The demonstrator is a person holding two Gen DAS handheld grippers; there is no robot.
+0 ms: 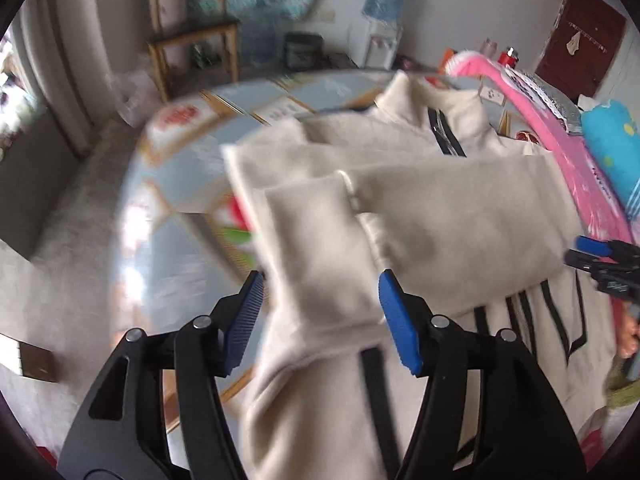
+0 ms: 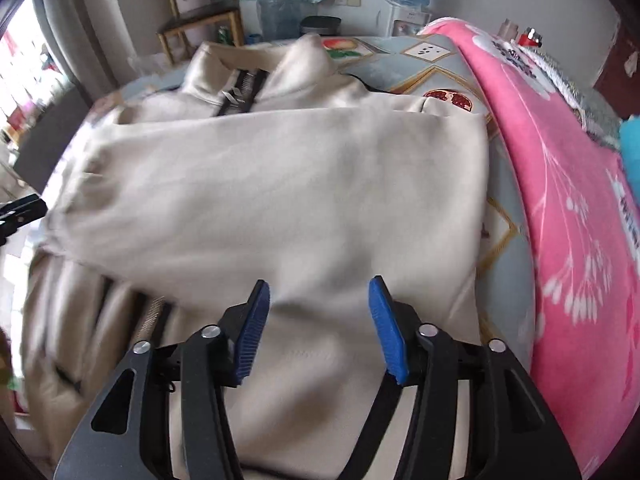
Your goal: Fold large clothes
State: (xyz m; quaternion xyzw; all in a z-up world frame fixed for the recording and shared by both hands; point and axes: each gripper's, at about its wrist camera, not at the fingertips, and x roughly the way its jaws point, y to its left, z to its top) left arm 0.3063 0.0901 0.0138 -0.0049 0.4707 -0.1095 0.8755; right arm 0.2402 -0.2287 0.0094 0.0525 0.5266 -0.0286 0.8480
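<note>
Glossy table (image 1: 176,184) under soft cream jacket (image 2: 280,184).

1. The cream jacket (image 2: 280,184) is looking like soft, matt fleece cloth, with a metal zip pull (image 2: 232,96) shining at its collar
2. The left gripper (image 1: 320,284) and right gripper (image 2: 318,292) are showing matt black plastic arms, ribbed blue pads (image 2: 386,328) and shiny metal pins
3. The table (image 1: 180,168) is gleaming under a glossy, smooth printed cover
4. The pink blanket (image 2: 560,200) is appearing as matt plush cloth
5. The shelf (image 1: 192,40) is looking like wood
</note>
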